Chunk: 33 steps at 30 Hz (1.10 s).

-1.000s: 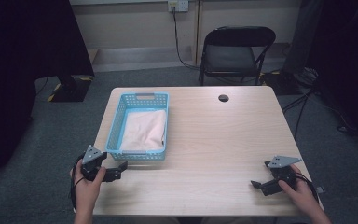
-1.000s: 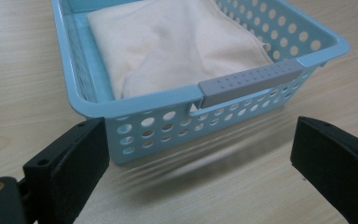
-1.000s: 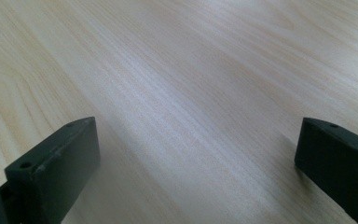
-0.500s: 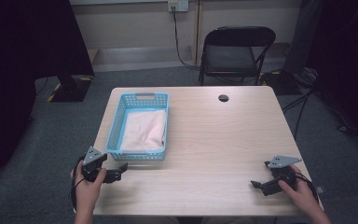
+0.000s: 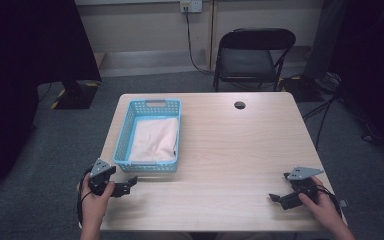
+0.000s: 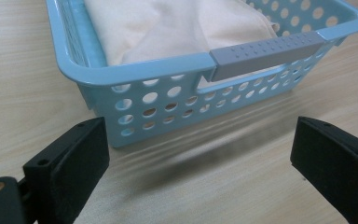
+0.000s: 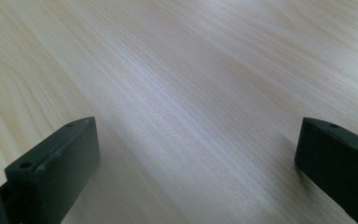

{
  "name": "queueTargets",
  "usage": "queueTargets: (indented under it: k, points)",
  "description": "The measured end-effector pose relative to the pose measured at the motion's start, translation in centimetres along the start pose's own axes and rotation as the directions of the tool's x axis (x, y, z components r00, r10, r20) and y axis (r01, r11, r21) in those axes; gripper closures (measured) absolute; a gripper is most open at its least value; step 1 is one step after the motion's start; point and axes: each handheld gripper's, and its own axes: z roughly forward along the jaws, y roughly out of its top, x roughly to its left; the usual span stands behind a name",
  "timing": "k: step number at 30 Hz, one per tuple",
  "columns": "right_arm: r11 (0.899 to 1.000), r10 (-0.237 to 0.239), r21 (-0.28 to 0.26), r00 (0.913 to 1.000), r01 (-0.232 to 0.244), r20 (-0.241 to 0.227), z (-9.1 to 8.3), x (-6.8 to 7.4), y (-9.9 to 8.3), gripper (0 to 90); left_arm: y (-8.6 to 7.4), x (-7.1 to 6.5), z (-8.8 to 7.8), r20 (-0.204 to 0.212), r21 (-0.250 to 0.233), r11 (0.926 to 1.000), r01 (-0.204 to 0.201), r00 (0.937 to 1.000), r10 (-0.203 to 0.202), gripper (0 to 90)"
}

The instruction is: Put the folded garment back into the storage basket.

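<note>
A light blue perforated basket (image 5: 124, 131) sits on the left half of the wooden table (image 5: 230, 150), with a folded cream cloth (image 5: 155, 140) lying inside. In the left gripper view the basket's near wall (image 6: 158, 100) and its grey handle (image 6: 270, 49) are close ahead, the cloth (image 6: 177, 23) behind them. My left gripper (image 5: 129, 185) rests low at the table's front left, just short of the basket, open with nothing between its jaws. My right gripper (image 5: 276, 198) rests at the front right, also open, over bare wood (image 7: 191, 93).
A small dark round hole (image 5: 239, 105) marks the far middle of the tabletop. Behind the table stands a black folding chair (image 5: 252, 55). Grey carpet surrounds the table, and cables run along the floor at the right.
</note>
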Motion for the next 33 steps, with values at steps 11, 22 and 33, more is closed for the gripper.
queueTargets:
  k: [11,22,33]
  points:
    - [1.0,0.0,0.0,1.0,0.0,0.0,0.0,0.0,0.0,0.0,-0.27,0.14,0.22,0.005,0.006,0.9998,0.016,0.9998,-0.017,3.7]
    - [1.0,0.0,0.0,1.0,0.0,0.0,0.0,0.0,0.0,0.0,-0.49,0.29,0.4,0.01,0.013,0.9996,0.026,0.9996,-0.026,3.7]
    - [1.0,0.0,0.0,1.0,0.0,0.0,0.0,0.0,0.0,0.0,-0.77,0.47,0.64,0.014,0.022,0.9992,0.034,0.9993,-0.034,3.8]
